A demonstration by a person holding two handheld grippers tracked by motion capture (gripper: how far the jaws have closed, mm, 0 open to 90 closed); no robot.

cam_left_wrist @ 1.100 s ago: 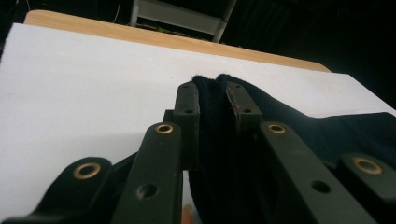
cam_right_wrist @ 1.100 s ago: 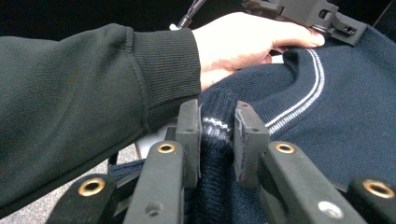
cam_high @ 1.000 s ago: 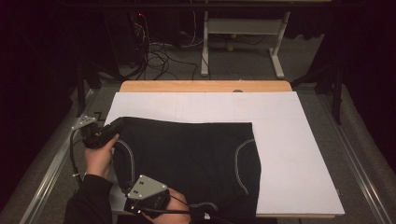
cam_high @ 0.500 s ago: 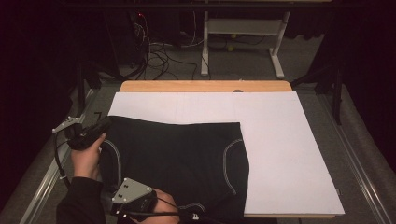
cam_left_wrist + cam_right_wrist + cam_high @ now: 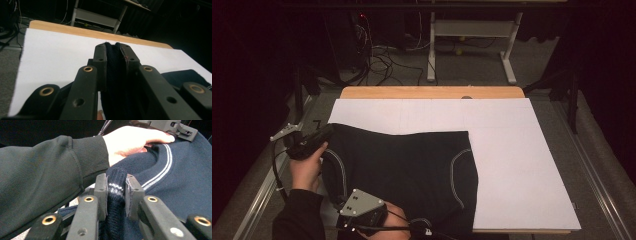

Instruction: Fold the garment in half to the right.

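A dark navy sweater point(image 5: 407, 170) lies spread on the white sheet point(image 5: 512, 160) that covers the table point(image 5: 432, 92), toward the sheet's left and near side, with the right part of the sheet bare. It appears folded, its far edge running roughly straight across, and pale stripe trim curves along a band at each side.

The left hand-held gripper point(image 5: 319, 136) sits at the sweater's far left corner. In the left gripper view its jaws are clenched on a fold of dark knit point(image 5: 115, 75), raised a little above the sheet. The right hand-held gripper point(image 5: 362, 220) is at the near edge of the sweater, close to the person's body. In the right gripper view it is clamped on a ribbed edge of the sweater with a white stripe point(image 5: 115, 192), and the left hand point(image 5: 130, 141) with its dark sleeve point(image 5: 42, 175) shows beyond it.

Both grips are on the same left side of the sweater, one far and one near. Holding that edge at two well-separated points likely keeps the fabric taut between them, so the side can be lifted or dragged as one straight line rather than bunching. Pinching the thicker trimmed edges probably gives the jaws a firmer bite than single-layer knit would. This looks like a folding or repositioning step.
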